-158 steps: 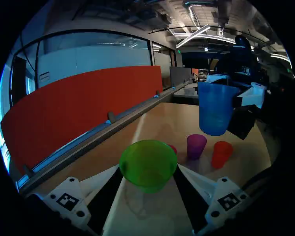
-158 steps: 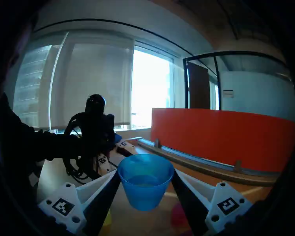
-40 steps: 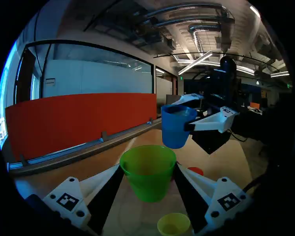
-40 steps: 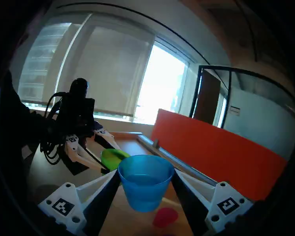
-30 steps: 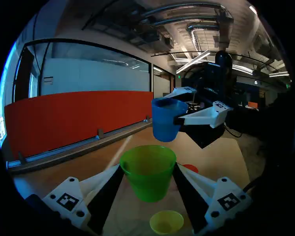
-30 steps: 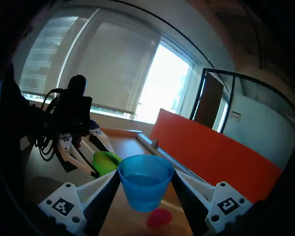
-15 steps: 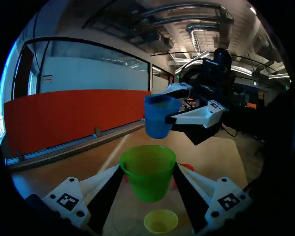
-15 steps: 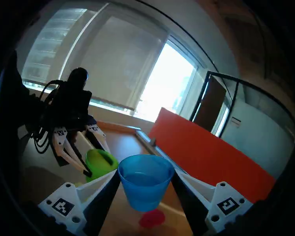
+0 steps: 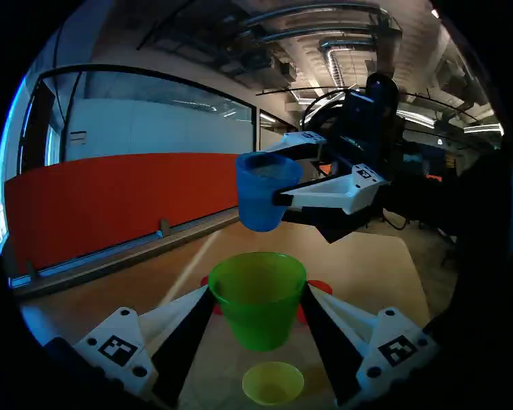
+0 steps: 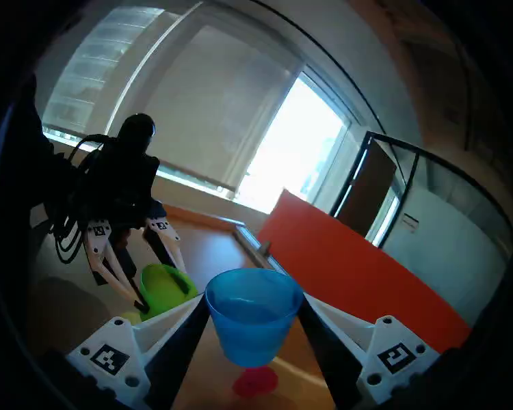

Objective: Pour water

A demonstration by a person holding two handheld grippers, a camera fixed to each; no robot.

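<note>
My left gripper (image 9: 257, 301) is shut on a green cup (image 9: 258, 298), held upright above the wooden table (image 9: 366, 263). My right gripper (image 10: 254, 314) is shut on a blue cup (image 10: 254, 313) with water in it, tilted a little. In the left gripper view the blue cup (image 9: 263, 190) hangs above and slightly left of the green cup's rim, held by the right gripper (image 9: 270, 195). In the right gripper view the green cup (image 10: 162, 287) sits lower left, between the left gripper's fingers (image 10: 116, 273).
A yellow cup (image 9: 273, 383) stands on the table under the green one. A pink cup (image 10: 255, 383) lies below the blue cup. An orange partition (image 9: 120, 198) with a metal rail runs along the table's far edge. Bright windows (image 10: 291, 157) stand behind the left gripper.
The blue cup has moved left and nearer, now above the green cup's rim. The green cup has sunk lower left in the right gripper view. Both grippers stay shut.
</note>
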